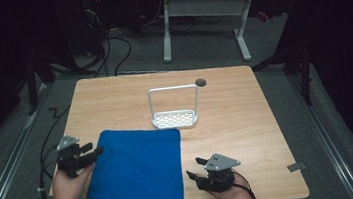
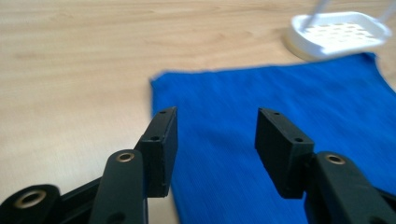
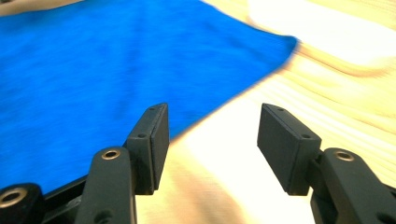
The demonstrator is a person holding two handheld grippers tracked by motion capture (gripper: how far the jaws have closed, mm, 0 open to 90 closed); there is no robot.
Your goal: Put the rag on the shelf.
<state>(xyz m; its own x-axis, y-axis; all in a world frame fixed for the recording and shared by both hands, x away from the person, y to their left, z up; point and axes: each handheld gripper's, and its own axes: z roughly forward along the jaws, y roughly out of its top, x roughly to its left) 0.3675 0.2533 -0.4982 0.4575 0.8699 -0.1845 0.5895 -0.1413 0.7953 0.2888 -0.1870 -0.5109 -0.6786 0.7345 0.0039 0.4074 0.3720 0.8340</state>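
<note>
Table [image 1: 237, 122], light wood, takes up most of the high view, with grey floor and a second desk's white legs [image 1: 243, 36] behind it. Blue cloth [image 1: 135, 172] lies flat on the near-left part of the table, roughly square, its near edge close to the table's front edge. White perforated tray [image 1: 175, 119] with a tall wire handle arching over it sits just beyond the cloth's far right corner, near the table's middle; whether it touches the cloth I can't tell. Small dark round spot [image 1: 200, 82] on the wood just past the handle's right post.

Left gripper [image 1: 90, 150] held in the person's left hand [image 1: 68, 184] at the cloth's far left corner, jaws apart, nothing between them. In the left gripper view the cloth's left edge runs under the left jaw, so the right jaw is over blue fabric and the left one is about over the edge. Tray shows at the top right there, slightly blurred.

Right gripper [image 1: 195, 168] held in the right hand [image 1: 236, 198], on the wood just right of the cloth's right edge, near the front. Jaws apart, empty. In the right gripper view the cloth's edge passes just beyond the left jaw; bare wood lies between the jaws. That view is motion-blurred.

Black cable [image 1: 44, 150] trails off the table's left side to the floor.
</note>
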